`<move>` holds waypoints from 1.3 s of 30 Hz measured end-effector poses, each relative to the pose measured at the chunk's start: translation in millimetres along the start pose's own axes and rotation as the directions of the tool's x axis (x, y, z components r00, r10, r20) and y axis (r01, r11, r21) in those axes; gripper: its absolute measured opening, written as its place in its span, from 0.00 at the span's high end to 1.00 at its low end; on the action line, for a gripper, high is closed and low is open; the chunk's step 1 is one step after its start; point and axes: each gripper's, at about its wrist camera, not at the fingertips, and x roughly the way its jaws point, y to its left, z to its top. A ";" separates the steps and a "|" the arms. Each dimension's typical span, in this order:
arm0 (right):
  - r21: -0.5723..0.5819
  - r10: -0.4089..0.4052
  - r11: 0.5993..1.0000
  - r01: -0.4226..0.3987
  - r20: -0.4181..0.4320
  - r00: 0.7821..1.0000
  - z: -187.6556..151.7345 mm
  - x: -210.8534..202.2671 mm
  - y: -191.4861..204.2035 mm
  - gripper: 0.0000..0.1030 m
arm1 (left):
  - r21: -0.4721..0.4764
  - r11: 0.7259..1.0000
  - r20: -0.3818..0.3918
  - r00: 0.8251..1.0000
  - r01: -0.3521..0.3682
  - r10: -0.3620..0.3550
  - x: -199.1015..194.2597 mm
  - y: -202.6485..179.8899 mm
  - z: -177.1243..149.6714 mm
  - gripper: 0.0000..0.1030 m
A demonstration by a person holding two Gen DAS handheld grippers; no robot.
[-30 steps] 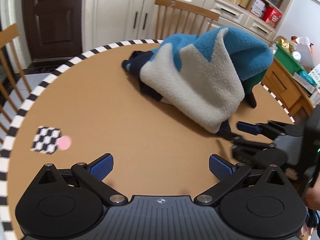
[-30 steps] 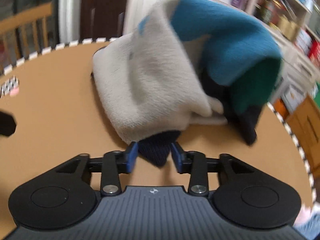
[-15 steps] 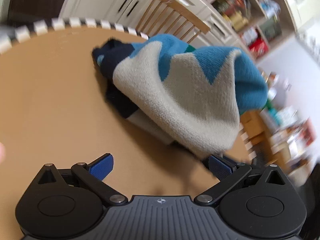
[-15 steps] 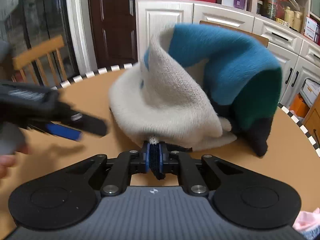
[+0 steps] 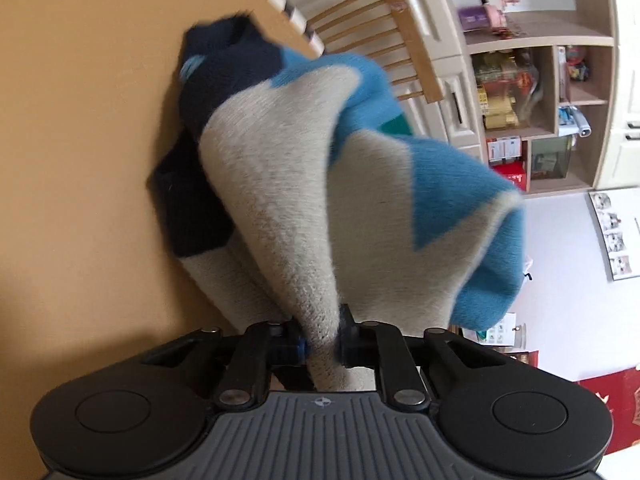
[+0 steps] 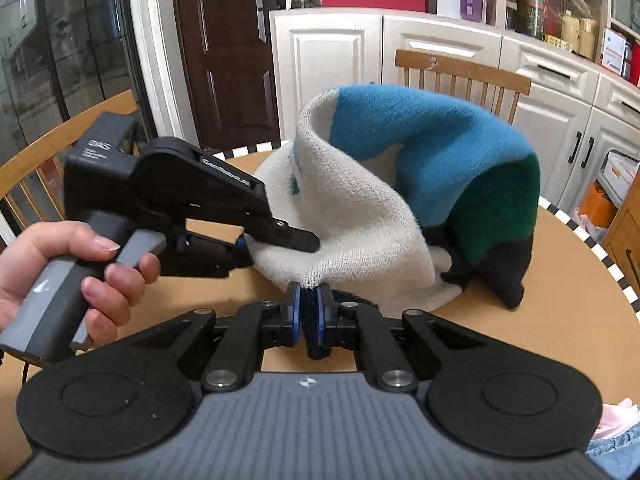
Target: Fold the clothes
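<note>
A knitted sweater (image 6: 384, 184) in cream, blue, green and navy lies bunched on the round tan table (image 6: 560, 280). My right gripper (image 6: 309, 312) is shut on a dark navy edge of it, just under the cream knit. In the left wrist view my left gripper (image 5: 320, 346) is shut on a cream fold of the sweater (image 5: 280, 184), which rises in front of the camera. The right wrist view shows the left gripper (image 6: 256, 246) from the side, held by a hand (image 6: 60, 264), its tip pressed into the cream cloth.
Wooden chairs (image 6: 460, 72) stand behind the table and at its left (image 6: 48, 160). White cabinets (image 6: 440, 52) and shelves of goods (image 5: 520, 92) line the wall. The table's checkered rim (image 6: 588, 240) marks its edge. Pink cloth (image 6: 616, 416) shows at the lower right.
My left gripper swung right to the sweater and went from open to shut on a cream fold. My right gripper closed on the navy edge and has stayed shut, lifting slightly.
</note>
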 end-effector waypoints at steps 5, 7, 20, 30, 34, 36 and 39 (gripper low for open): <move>0.005 -0.002 1.000 0.002 0.069 0.998 18.3 -18.7 -0.7 0.90 | 0.039 0.996 0.051 0.995 0.083 -0.085 -33.8 -45.1 2.0 0.89; -0.012 -0.016 1.000 0.017 0.095 0.995 27.3 -31.4 0.8 0.69 | 0.067 0.992 0.067 0.991 0.107 -0.111 -48.0 -72.9 5.3 0.89; -0.255 -0.224 0.927 0.276 0.216 0.950 -36.1 -57.3 60.2 0.35 | 0.271 0.955 0.104 0.983 0.122 -0.155 -115.2 -215.5 -9.6 0.91; -0.603 -0.371 0.656 0.454 0.266 0.890 -52.8 3.8 83.6 0.19 | 0.286 0.954 0.094 0.988 0.088 -0.119 -140.6 -197.1 -37.4 0.92; -0.722 -0.396 0.519 0.456 0.270 0.878 -55.6 26.6 82.2 0.20 | 0.254 0.963 0.098 0.989 0.085 -0.113 -134.7 -188.6 -33.6 0.92; -0.771 -0.406 0.449 0.451 0.273 0.872 -56.9 38.1 82.1 0.37 | 0.255 0.964 0.096 0.990 0.079 -0.106 -131.6 -186.8 -31.7 0.92; -0.724 -0.377 0.550 0.417 0.230 0.897 -41.3 36.4 84.6 0.90 | 0.261 0.963 0.097 0.991 0.061 -0.089 -133.0 -182.4 -25.3 0.92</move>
